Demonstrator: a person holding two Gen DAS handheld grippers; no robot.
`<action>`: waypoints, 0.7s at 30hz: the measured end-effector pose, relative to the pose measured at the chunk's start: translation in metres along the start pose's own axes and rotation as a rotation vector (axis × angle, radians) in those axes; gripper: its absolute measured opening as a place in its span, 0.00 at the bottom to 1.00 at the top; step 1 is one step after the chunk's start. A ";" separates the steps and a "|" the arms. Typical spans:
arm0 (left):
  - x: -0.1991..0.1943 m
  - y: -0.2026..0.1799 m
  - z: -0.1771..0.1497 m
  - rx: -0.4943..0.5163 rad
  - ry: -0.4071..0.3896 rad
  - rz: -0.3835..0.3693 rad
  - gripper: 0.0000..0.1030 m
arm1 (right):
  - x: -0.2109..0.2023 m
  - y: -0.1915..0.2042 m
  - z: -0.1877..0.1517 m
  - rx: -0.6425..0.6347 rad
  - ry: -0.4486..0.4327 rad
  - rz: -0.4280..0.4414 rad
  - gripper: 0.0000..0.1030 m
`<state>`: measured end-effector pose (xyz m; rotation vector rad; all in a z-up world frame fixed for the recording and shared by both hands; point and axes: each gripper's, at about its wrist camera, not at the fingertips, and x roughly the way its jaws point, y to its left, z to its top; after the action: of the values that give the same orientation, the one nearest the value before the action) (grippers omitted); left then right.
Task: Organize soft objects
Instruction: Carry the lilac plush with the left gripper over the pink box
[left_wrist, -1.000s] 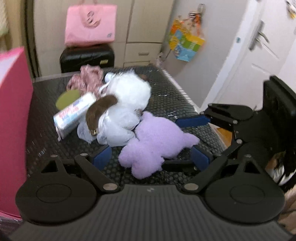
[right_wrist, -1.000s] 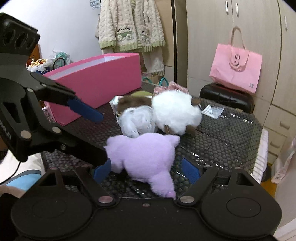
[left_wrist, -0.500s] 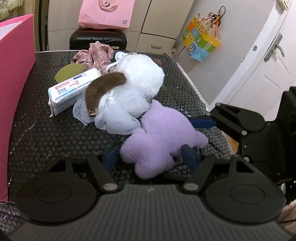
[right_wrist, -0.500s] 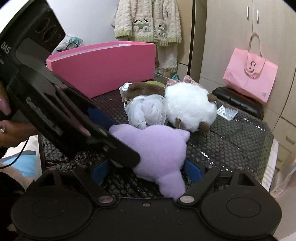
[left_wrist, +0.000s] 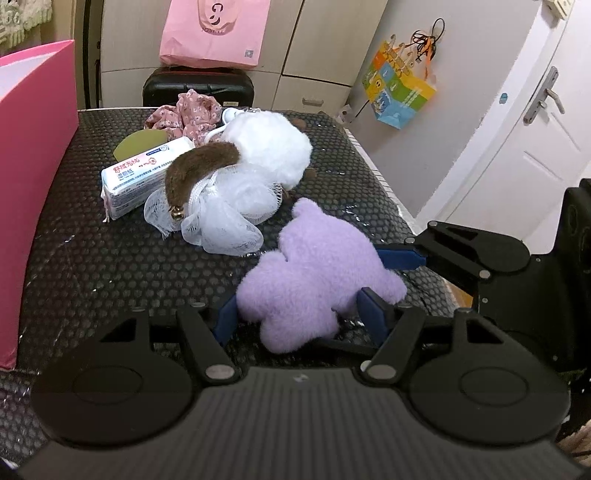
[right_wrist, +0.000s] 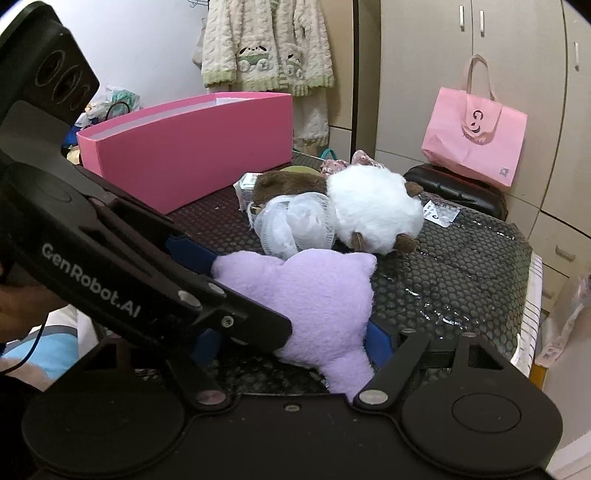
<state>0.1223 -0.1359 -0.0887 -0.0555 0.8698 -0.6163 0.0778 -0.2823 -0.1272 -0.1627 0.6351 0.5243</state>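
Our left gripper (left_wrist: 301, 314) has its blue fingers pressed against both sides of the purple plush (left_wrist: 317, 277), which lies on the black mat (left_wrist: 92, 266) — closed on it. Our right gripper (right_wrist: 295, 341) straddles the same plush from the other side; one finger is hidden, so we cannot tell its grip. The pink box (right_wrist: 192, 155) stands nearby.
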 end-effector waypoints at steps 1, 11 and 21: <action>-0.003 -0.001 -0.001 0.001 0.000 -0.002 0.65 | -0.002 0.002 0.001 0.004 0.002 -0.003 0.79; -0.047 -0.009 -0.014 0.029 0.014 -0.003 0.64 | -0.029 0.041 0.010 0.006 0.000 -0.034 0.77; -0.112 0.009 -0.029 0.029 0.016 -0.033 0.65 | -0.053 0.099 0.032 -0.028 0.004 -0.015 0.77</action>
<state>0.0514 -0.0639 -0.0318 -0.0389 0.8766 -0.6611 0.0076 -0.2099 -0.0689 -0.1951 0.6299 0.5191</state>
